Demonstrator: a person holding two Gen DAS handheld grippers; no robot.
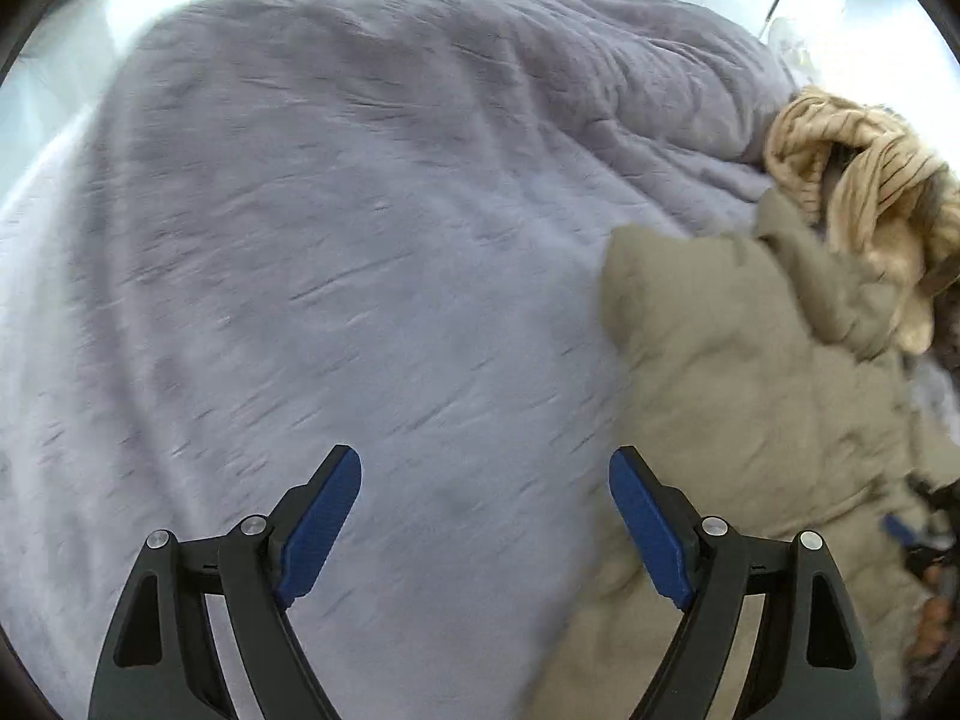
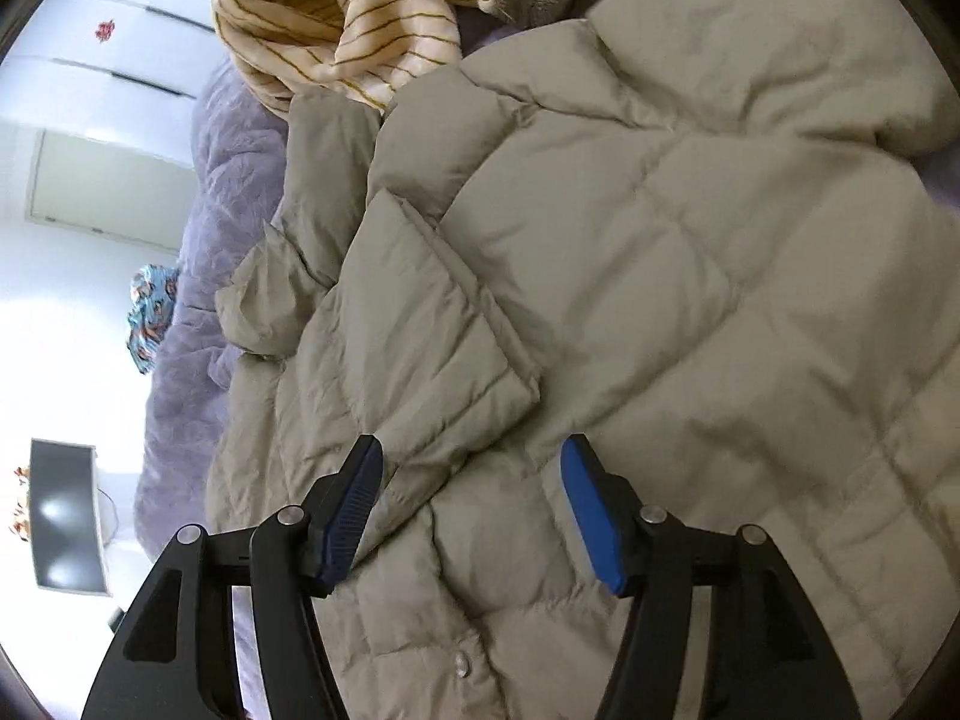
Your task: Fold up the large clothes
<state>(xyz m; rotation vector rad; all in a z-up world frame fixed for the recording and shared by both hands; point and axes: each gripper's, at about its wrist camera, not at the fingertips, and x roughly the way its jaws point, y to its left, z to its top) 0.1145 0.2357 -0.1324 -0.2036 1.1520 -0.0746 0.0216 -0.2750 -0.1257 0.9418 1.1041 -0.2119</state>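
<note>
My right gripper (image 2: 471, 462) hangs just over the quilted beige jacket (image 2: 630, 276), fingers apart, nothing between them. My left gripper (image 1: 485, 480) is beside the jacket over the lavender bed cover (image 1: 336, 228), fingers spread wide and empty. Beyond the jacket lies a striped cream garment (image 2: 336, 18).

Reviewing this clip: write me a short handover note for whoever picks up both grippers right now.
Left gripper: open, empty, over bare purple blanket.
Right gripper: open, nothing between the pads, above the beige puffer jacket.
Jacket lies spread on the blanket, one sleeve laid across the body. Striped garment bunched beyond it, untouched.
Left: finish folding the jacket, then the striped piece.
</note>
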